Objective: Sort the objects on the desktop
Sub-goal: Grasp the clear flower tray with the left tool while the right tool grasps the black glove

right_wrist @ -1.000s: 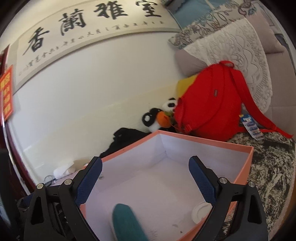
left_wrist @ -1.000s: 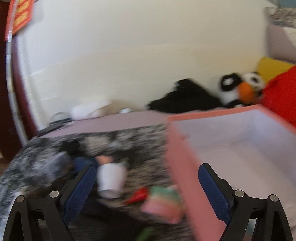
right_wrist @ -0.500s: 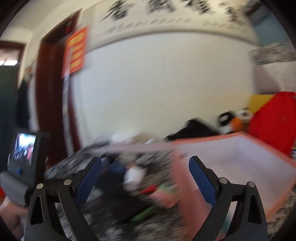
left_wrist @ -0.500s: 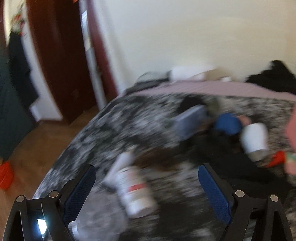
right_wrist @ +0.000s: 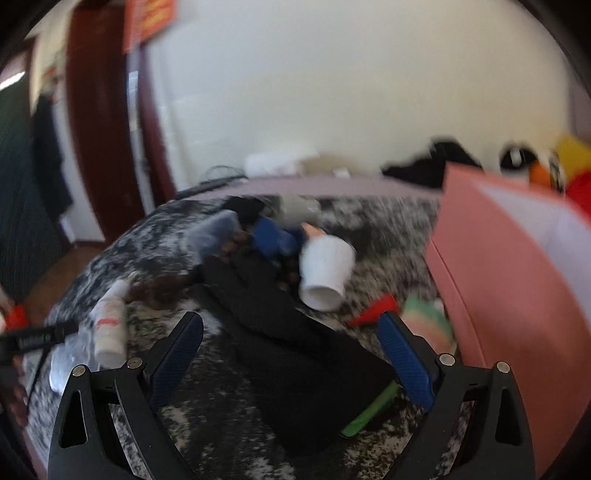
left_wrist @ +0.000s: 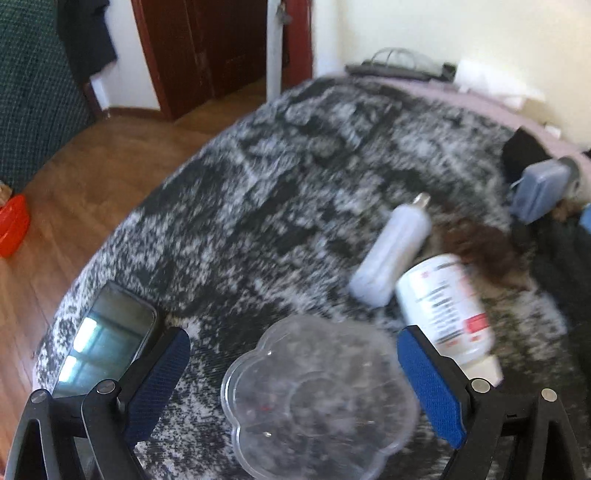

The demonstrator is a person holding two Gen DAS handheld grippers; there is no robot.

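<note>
Left wrist view: your left gripper (left_wrist: 293, 376) gapes wide, empty, over a clear scalloped plastic lid (left_wrist: 319, 400) on the mottled black-and-white fleece (left_wrist: 258, 184). At 2 o'clock lie a white labelled bottle (left_wrist: 448, 310) and a pale cylindrical bottle (left_wrist: 393, 253), touching; a glossy phone (left_wrist: 107, 343) sits at 9 o'clock. Your right gripper (right_wrist: 291, 356) also gapes empty above black cloth (right_wrist: 295, 354); a smooth white cup (right_wrist: 325, 275) lies tipped at 12 o'clock, and the pink cardboard box (right_wrist: 506, 306) at 3 o'clock is cut off and blurred.

We can read nothing: print on the white bottle (left_wrist: 447, 306) and the red wall sign (right_wrist: 147, 18) is blurred.
</note>
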